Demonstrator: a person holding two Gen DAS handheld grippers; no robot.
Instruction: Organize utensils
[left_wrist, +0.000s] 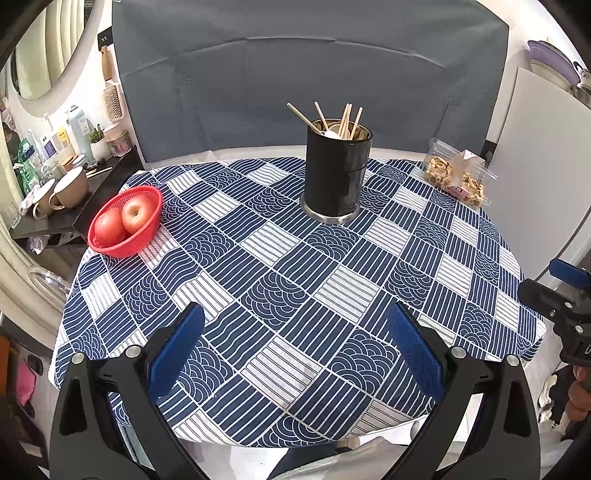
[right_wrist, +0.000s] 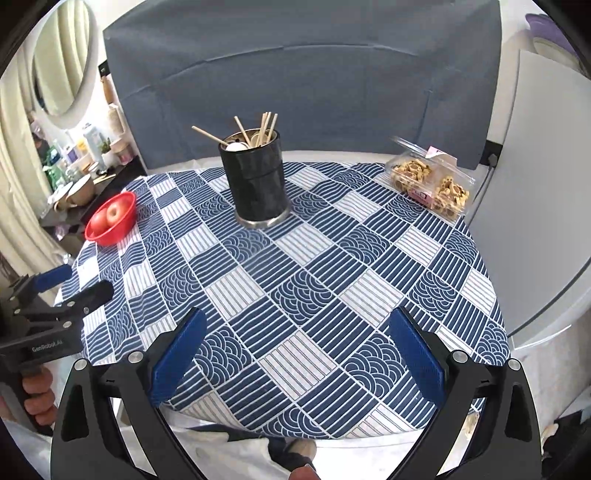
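Nearest the lens, the left tool (left_wrist: 295, 339) hangs released over the near edge of the counter (left_wrist: 280, 280), its blue pads (left_wrist: 177, 350) spread wide with nothing between them. The right tool (right_wrist: 297, 343) is likewise released, its pads (right_wrist: 415, 350) wide apart over the blue-and-white patterned cloth at the near rim. Each tool also shows in the other's view: the right one at 3 o'clock of the left wrist view, the left one at 9 o'clock of the right wrist view, held in a hand (right_wrist: 37, 398).

The black utensil holder (left_wrist: 337, 173) stands upright toward 12 o'clock on the counter, well apart from both tools. Wooden chopsticks (left_wrist: 347, 118) lean out of its top, and a pale spoon (left_wrist: 332, 131) sits among them (its shape is partly hidden by the rim).

At 10 o'clock a red basket (left_wrist: 125, 225) holds two apples (left_wrist: 136, 214). At 2 o'clock lies a clear snack box (left_wrist: 456, 177) of biscuits
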